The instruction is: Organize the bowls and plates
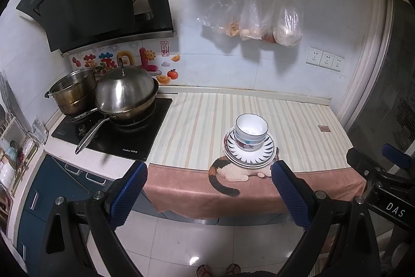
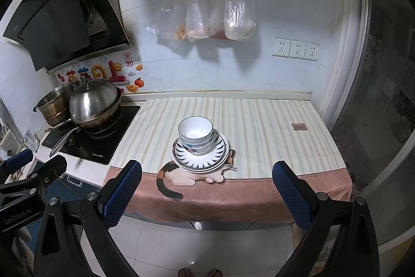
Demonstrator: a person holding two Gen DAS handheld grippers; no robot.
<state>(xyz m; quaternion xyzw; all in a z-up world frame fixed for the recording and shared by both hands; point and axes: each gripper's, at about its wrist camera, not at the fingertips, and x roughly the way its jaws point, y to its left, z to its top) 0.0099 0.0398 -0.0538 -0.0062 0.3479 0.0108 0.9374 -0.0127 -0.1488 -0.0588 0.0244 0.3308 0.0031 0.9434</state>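
White bowls (image 1: 251,130) (image 2: 195,132) sit nested on a stack of white plates with dark rim marks (image 1: 262,156) (image 2: 220,149), near the front edge of the striped counter cloth (image 1: 202,126) (image 2: 259,126). My left gripper (image 1: 208,174) is open and empty, held back from the counter over the floor. My right gripper (image 2: 206,173) is open and empty too, also back from the counter edge. The right gripper's body shows at the right of the left wrist view (image 1: 384,173). The left gripper's body shows at the left of the right wrist view (image 2: 28,178).
A lidded wok (image 1: 127,95) (image 2: 96,103) and a steel pot (image 1: 74,92) (image 2: 54,105) stand on the black hob (image 1: 135,142) at the left. Plastic bags (image 1: 256,17) (image 2: 207,17) hang on the back wall. A pink cat towel (image 1: 233,188) (image 2: 233,199) drapes over the counter front.
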